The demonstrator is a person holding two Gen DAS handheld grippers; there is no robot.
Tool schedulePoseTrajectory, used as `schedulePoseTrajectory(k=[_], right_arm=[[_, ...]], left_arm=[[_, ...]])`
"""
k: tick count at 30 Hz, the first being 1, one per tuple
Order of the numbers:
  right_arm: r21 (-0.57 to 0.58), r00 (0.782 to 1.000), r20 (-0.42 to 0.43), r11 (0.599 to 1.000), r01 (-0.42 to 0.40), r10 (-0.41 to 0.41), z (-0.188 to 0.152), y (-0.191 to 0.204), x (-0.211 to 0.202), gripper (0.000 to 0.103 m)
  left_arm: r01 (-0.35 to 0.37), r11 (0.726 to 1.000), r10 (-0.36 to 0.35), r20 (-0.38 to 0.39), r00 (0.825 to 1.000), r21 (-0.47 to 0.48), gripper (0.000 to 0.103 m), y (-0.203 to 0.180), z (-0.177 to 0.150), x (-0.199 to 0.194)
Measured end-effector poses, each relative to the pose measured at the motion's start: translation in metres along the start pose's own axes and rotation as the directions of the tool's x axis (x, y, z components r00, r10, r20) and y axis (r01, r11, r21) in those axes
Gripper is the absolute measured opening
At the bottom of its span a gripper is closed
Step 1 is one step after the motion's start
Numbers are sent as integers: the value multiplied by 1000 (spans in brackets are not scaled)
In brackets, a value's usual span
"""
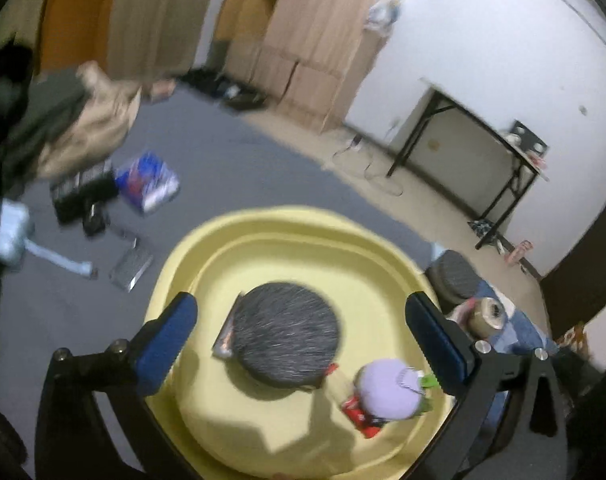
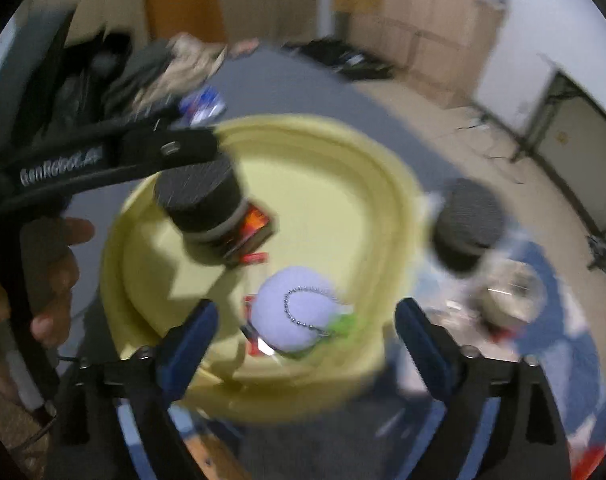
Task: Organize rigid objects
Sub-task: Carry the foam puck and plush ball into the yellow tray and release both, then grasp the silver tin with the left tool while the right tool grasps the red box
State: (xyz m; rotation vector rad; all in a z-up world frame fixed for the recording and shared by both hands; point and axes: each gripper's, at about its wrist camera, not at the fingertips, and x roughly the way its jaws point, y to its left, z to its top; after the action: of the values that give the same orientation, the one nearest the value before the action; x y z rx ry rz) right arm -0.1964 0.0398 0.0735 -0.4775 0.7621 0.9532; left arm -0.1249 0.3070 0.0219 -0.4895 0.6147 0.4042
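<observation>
Fingers of the left gripper (image 1: 301, 344) and right gripper (image 2: 305, 344) are spread wide, nothing grasped. Inside the yellow basin (image 1: 287, 232) are seen a dark round jar (image 1: 287, 332) and a purple ball (image 1: 389, 392); a second jar (image 2: 467, 220) is seen just outside its rim.

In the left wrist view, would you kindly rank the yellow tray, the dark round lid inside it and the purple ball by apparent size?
1. Yellow tray, by far the largest.
2. Dark round lid.
3. Purple ball, smallest, though it sits nearest the camera.
</observation>
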Motion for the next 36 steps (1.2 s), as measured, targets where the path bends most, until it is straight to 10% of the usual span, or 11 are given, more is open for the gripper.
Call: schedulePoseTrajectory(k=[5, 11, 20, 24, 31, 36], right_arm=[[344, 955, 239, 935, 89, -178, -52, -83, -110, 103], [588, 829, 152, 724, 361, -538, -116, -154, -171, 103], [674, 929, 27, 693, 255, -368, -171, -217, -158, 103], [719, 951, -23, 655, 230, -309, -174, -238, -142, 103], [768, 956, -12, 610, 197, -294, -177, -263, -149, 103], [795, 971, -80, 573, 199, -227, -172, -262, -126, 103]], left_arm=[[116, 992, -116, 3, 993, 53, 103, -40, 0, -10], [124, 957, -115, -52, 992, 263, 103, -133, -22, 0], [257, 891, -246, -78, 966, 374, 103, -198, -37, -22], [152, 886, -148, -44, 988, 438, 103, -215, -26, -11], [132, 957, -109, -103, 989, 258, 103, -193, 17, 41], [172, 863, -77, -212, 974, 475, 103, -218, -22, 71]])
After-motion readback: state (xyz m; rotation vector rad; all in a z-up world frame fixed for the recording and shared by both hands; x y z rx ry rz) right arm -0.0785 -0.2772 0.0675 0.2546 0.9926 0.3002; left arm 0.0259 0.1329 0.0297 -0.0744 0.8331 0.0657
